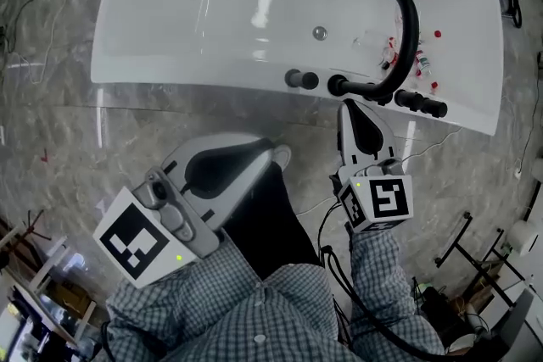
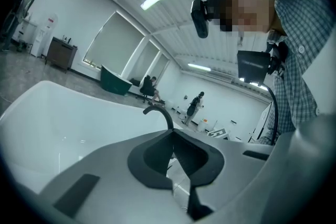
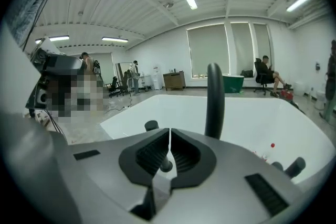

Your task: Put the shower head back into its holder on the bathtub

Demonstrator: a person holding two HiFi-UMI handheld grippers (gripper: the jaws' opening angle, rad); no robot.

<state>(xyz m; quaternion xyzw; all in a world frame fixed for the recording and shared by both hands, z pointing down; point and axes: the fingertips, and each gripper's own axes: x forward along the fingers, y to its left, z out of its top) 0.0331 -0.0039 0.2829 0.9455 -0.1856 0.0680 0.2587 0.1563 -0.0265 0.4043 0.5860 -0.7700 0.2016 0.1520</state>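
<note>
Head view: 2 checked sleeves (image 1: 386,288), 1 left gripper (image 1: 273,155), 1 right gripper (image 1: 356,108), 1 bathtub (image 1: 170,55), 1 spout (image 1: 407,21); shower head (image 1: 422,104) on rim right of spout, seating unclear | Left gripper view: jaws together, empty; spout base hidden | Right gripper view: jaws together, empty; spout base hidden

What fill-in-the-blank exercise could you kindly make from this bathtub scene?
1. The tub is ___ in colour.
2. The curved spout on its rim is ___ in colour.
3. The jaws of the right gripper stand ___, with nothing between them.
4. Small ___ bits lie in the tub beside the spout.
Missing words: white; black; shut; red.
</note>
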